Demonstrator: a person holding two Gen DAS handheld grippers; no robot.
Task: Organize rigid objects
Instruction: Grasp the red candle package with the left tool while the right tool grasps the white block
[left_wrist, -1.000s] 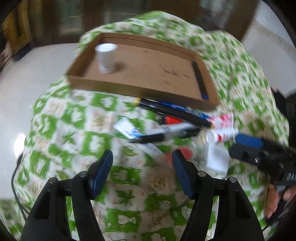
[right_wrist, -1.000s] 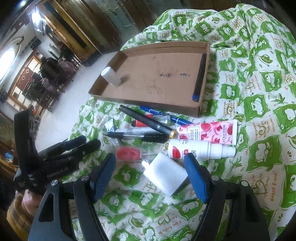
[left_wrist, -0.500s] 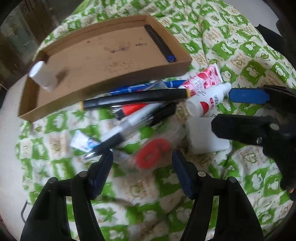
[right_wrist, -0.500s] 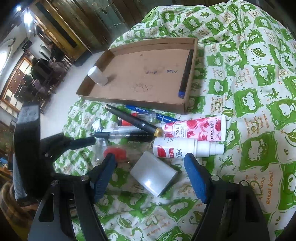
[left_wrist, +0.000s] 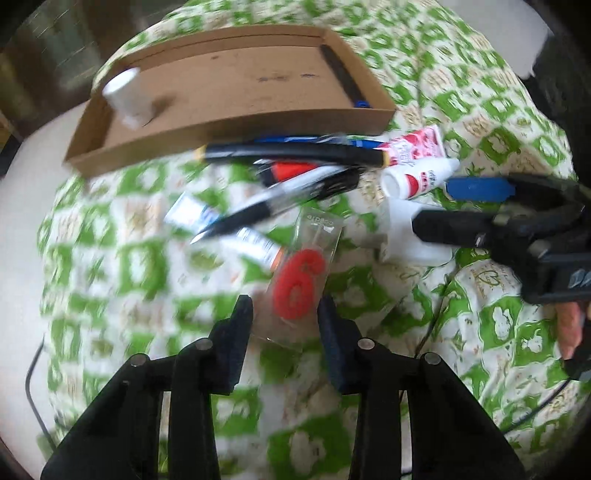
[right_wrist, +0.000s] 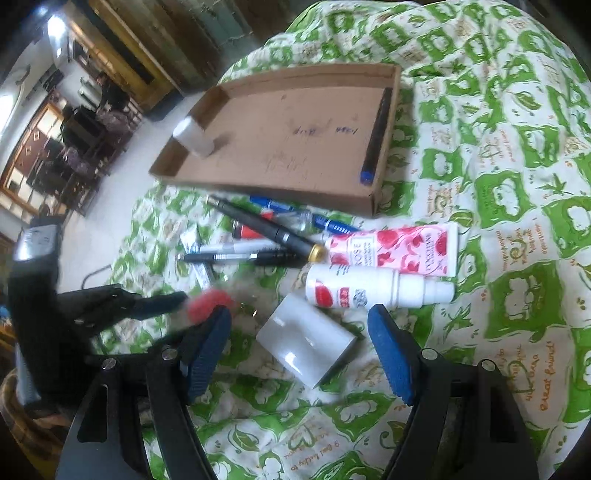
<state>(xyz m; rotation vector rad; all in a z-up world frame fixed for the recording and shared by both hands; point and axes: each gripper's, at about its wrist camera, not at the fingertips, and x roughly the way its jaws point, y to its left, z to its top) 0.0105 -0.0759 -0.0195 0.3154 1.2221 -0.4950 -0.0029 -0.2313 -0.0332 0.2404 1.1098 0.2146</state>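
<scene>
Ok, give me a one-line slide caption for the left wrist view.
Left gripper closing around the packaged red number-six candle on the green-patterned cloth, pens and cardboard tray beyond.

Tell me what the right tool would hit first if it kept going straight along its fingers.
Most likely the white block: it lies on the green cloth between the right tool's open fingers. The white bottle lies just past it. Depth is hard to judge here.

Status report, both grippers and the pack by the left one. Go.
Left gripper closing around red six candle pack. Right gripper open over white block. Pens crowd the pack's far end.
</scene>
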